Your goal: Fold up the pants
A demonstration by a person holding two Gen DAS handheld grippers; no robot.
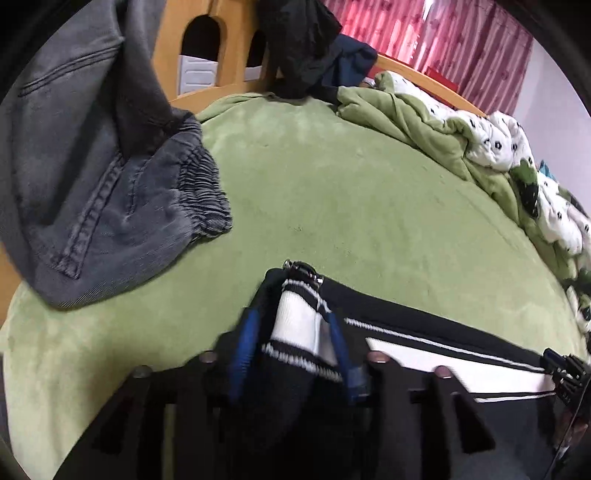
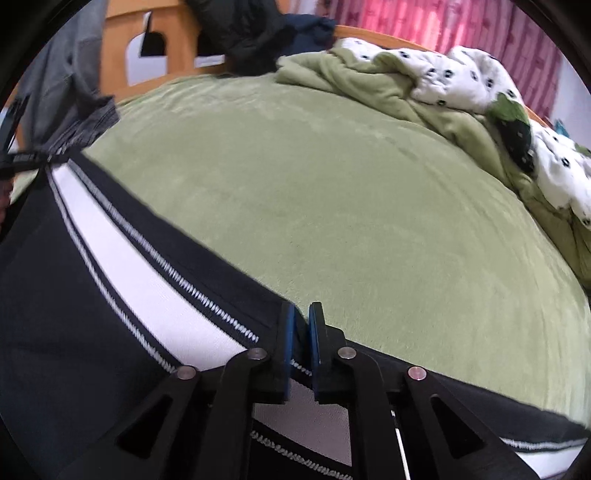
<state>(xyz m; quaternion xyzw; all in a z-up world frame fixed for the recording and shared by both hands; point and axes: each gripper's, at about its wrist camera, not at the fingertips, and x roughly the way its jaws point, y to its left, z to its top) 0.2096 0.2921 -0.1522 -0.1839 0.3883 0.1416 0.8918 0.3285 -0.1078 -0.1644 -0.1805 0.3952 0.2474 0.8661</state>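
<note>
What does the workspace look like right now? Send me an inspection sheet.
Surface: green blanket covering the bed.
Job's things: black pants with white side stripe, stretched between both grippers.
Clutter: grey jeans at left; rumpled quilt at right; dark clothes on the headboard.
Grippers: left gripper shut on the bunched striped end; right gripper shut on the pants' edge.
Cables: nothing seen.
Surroundings: wooden headboard, pink curtain.

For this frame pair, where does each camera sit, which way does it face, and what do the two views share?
Left wrist: on the left gripper, facing down across the green bed; its fingers grip the black-and-white pants; grey jeans lie left.
Right wrist: on the right gripper, facing likewise; its jaws pinch the pants' edge.
Shared: pants, bed, crumpled blanket, wooden headboard, pink curtain.
</note>
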